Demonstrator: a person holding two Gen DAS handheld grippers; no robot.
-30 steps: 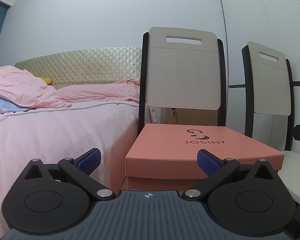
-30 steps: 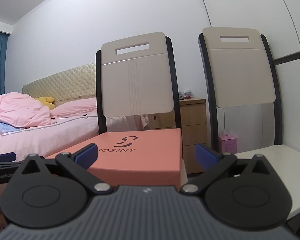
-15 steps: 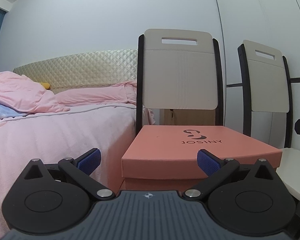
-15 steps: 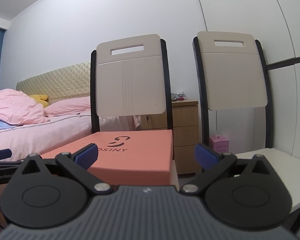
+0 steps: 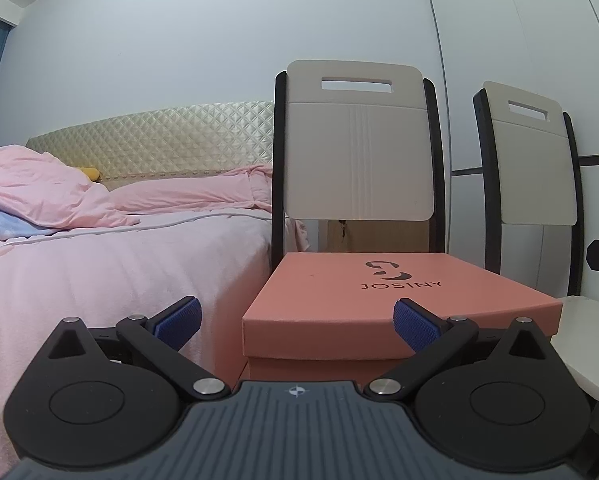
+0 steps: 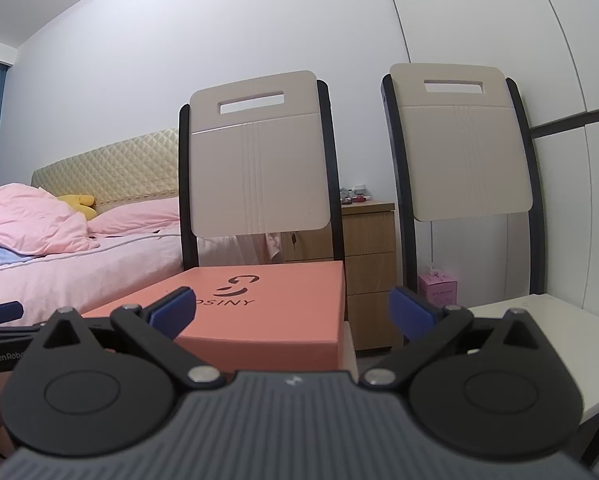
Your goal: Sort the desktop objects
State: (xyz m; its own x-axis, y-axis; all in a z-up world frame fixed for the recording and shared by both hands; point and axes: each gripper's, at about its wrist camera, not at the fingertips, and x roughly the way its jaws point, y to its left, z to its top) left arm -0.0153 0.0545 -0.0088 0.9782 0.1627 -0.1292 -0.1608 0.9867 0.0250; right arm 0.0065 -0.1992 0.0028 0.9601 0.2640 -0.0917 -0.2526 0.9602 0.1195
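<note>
Facing coral box | both jaws wide apart, empty | only right view shows nightstand

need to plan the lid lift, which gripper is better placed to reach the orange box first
Left, probably. The orange box sits almost centred between the open left gripper fingers; in the right gripper view it lies off to the left.

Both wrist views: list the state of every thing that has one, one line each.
Left tool: open, holding nothing.
Right tool: open, holding nothing.
Orange box: lid on, resting on the chair seat.
Nightstand: drawers shut.
Bed: unmade, pink duvet bunched.
</note>
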